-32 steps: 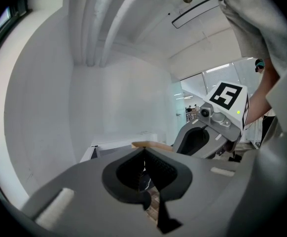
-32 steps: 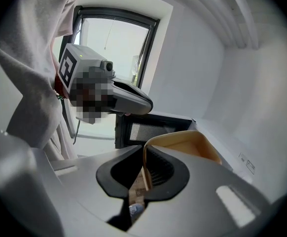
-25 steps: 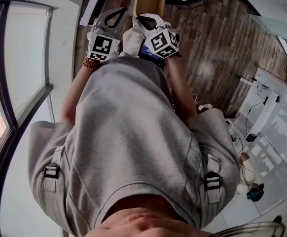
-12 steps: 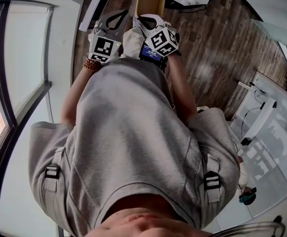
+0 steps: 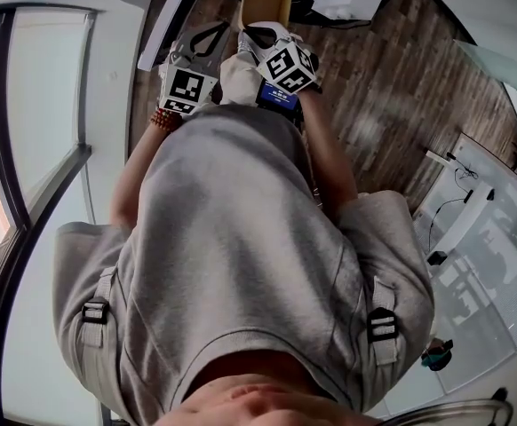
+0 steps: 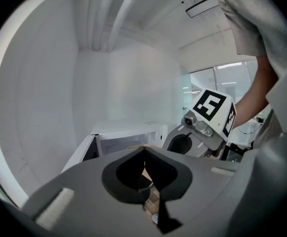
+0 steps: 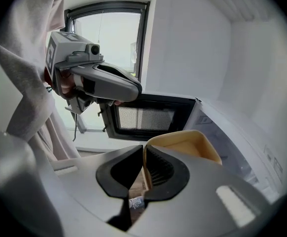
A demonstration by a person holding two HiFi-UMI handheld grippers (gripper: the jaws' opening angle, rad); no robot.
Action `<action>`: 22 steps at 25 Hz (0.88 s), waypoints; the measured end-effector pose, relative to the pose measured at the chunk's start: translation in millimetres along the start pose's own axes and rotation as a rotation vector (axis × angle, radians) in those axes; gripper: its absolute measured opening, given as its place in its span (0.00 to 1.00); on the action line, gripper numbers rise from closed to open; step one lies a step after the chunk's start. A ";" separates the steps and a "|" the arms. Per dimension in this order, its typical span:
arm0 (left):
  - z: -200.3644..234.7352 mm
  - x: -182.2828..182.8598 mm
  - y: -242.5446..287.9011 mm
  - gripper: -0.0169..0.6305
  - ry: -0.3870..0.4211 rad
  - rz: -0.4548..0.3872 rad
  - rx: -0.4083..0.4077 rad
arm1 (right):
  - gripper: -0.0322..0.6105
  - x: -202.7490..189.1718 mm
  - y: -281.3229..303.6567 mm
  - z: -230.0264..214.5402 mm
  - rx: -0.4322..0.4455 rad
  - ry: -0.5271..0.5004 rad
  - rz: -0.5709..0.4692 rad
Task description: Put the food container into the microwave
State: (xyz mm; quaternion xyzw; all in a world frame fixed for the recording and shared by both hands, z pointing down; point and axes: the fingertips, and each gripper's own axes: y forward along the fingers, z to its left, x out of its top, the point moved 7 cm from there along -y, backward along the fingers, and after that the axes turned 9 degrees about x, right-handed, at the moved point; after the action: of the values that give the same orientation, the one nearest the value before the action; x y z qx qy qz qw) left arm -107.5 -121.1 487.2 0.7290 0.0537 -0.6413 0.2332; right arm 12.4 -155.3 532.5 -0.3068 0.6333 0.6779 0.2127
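Right tool [image 7: 144,151]: I have it clenched on the food container [image 7: 190,143] rim, tub jutting ahead of the tips.
Left tool [image 6: 144,150]: closed, empty.
Microwave door [image 7: 144,117]: open, beyond my right tool.

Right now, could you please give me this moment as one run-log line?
right gripper: shut on food container rim | left gripper: shut, empty | microwave door: open

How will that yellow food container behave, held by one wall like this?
The food container is probably stiff: pinched by a single wall in the right gripper, it shows no sag. No food shows inside, so it is likely light. Held off-centre, it may pivot or tilt if bumped.
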 end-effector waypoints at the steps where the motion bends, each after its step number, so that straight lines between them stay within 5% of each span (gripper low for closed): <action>1: -0.5 -0.4 3.9 0.03 -0.004 0.003 -0.001 | 0.11 -0.6 1.4 -5.0 0.003 0.002 0.001; 22: 2.6 2.7 60.6 0.03 -0.009 0.040 -0.006 | 0.11 -43.0 51.0 -80.2 -0.032 -0.028 0.161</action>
State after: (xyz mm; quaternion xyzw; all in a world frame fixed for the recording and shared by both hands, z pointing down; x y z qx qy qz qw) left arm -86.5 -176.4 500.9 0.7262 0.0400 -0.6398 0.2484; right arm 20.6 -235.8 598.3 -0.2488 0.6421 0.7069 0.1614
